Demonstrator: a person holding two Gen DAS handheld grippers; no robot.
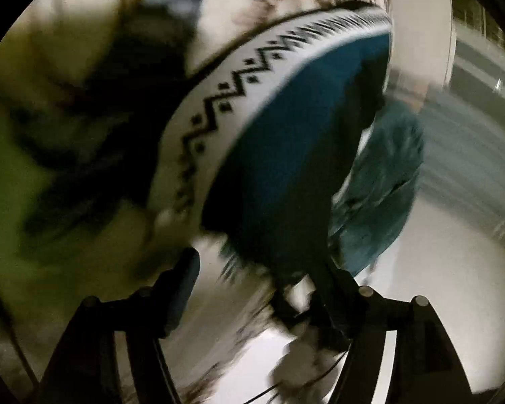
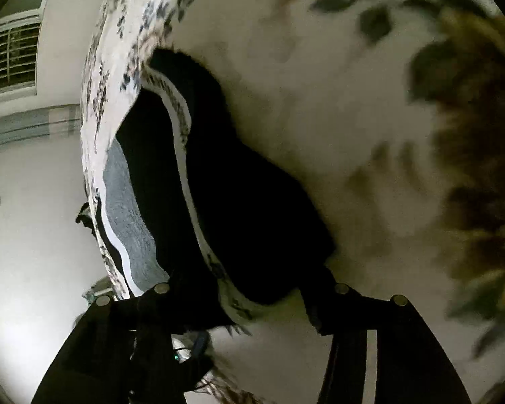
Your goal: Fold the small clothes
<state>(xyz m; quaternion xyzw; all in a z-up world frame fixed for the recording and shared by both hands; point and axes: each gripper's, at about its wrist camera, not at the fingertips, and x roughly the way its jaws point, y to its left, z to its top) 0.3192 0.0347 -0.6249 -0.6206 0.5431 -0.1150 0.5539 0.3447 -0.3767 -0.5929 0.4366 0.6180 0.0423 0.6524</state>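
Note:
A small knit garment, teal-blue with a white band carrying a black zigzag pattern, hangs close in front of my left gripper. Its left finger shows clear of the cloth; the right finger is hidden behind the fabric, so the jaws look spread. In the right wrist view the same garment looks dark with a white patterned band and fills the space between the fingers of my right gripper, which pinch its lower edge. Both views are motion-blurred.
A floral-print bedspread with dark leaves and yellow-brown blooms lies behind the garment, and shows blurred at the left in the left wrist view. A white wall and a window with blinds are at the left.

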